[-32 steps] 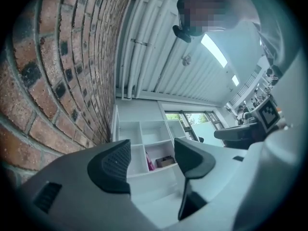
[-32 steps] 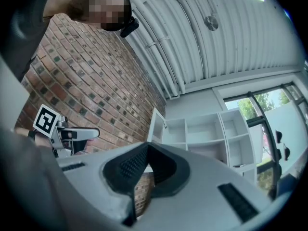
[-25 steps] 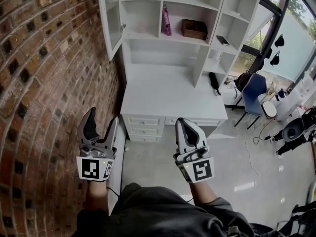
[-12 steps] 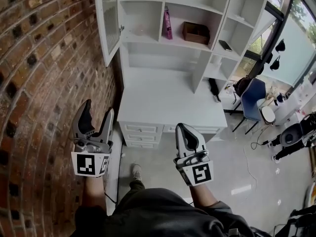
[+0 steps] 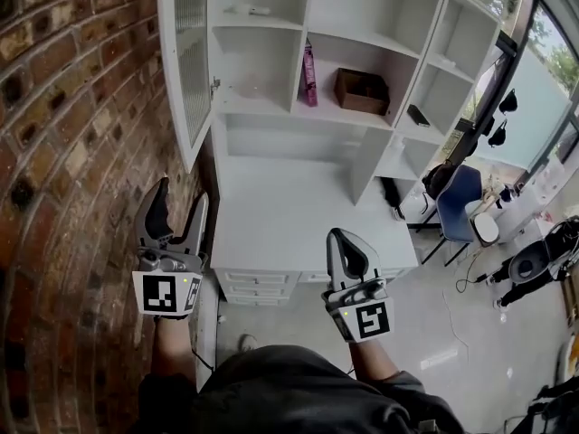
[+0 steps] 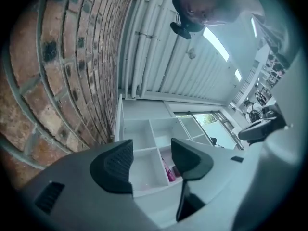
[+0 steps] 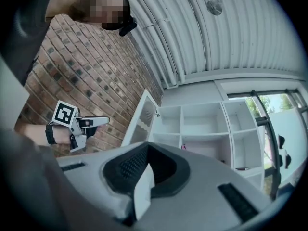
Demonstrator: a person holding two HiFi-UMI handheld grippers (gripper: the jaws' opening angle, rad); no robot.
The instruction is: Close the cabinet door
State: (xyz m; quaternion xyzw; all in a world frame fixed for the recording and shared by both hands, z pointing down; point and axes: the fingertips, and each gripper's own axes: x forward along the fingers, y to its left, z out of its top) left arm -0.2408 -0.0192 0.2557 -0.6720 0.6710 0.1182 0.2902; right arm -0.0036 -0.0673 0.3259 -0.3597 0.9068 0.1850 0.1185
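one cabinet door [image 5: 185, 61] open — edge near brick wall [image 5: 63, 152]

Desk by the wall, shelves on top.
The shelves [image 5: 271, 108] stand on the back of the desk [image 5: 289, 215], and the wall [image 5: 63, 152] runs along the desk's left side. The door [image 5: 185, 61] hangs above the desk's left edge, swung out toward the front, close beside the wall. Above the desk's middle, a bottle [image 5: 308, 70] and a box [image 5: 362, 90] share one compartment, the bottle to the left. Drawers [image 5: 258, 285] sit under the desk's front. A chair [image 5: 461, 183] stands right of the desk on the floor [image 5: 434, 306].
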